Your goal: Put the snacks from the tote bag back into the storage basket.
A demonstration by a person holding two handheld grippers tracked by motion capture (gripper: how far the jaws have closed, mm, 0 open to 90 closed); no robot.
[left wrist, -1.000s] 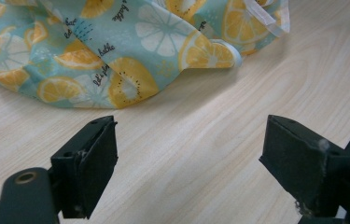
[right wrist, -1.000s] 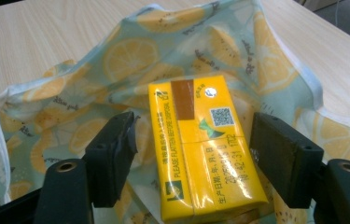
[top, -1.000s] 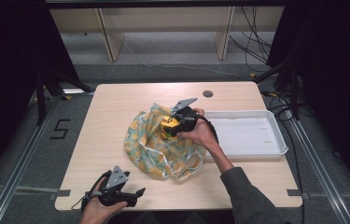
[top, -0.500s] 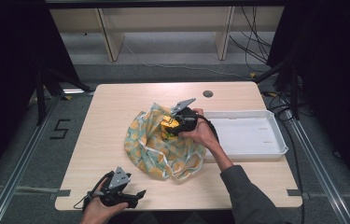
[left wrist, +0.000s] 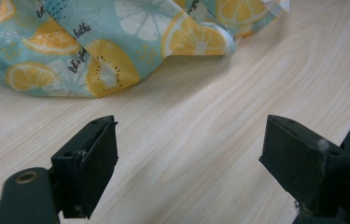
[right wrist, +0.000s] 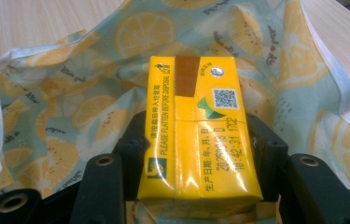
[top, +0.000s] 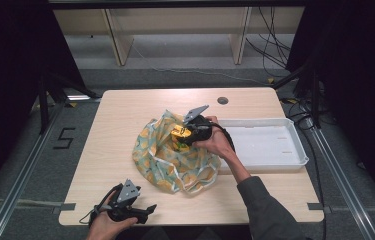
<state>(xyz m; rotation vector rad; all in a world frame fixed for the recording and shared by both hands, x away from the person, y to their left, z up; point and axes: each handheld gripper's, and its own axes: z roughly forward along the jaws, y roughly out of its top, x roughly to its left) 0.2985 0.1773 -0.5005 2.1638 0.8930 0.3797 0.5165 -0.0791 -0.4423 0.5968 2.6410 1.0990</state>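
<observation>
Desk (top: 125,130): pale wood-grain top with a round cable hole (top: 222,100) near its far edge.
Floor (top: 185,60): grey, beyond and around the desk.
Shelving (top: 175,30): light wooden unit beyond the desk.
Cables (top: 270,50): trailing on the floor, right of the shelving.
Marking (top: 65,138): a "5", left of the desk.
Sides: dark.
</observation>
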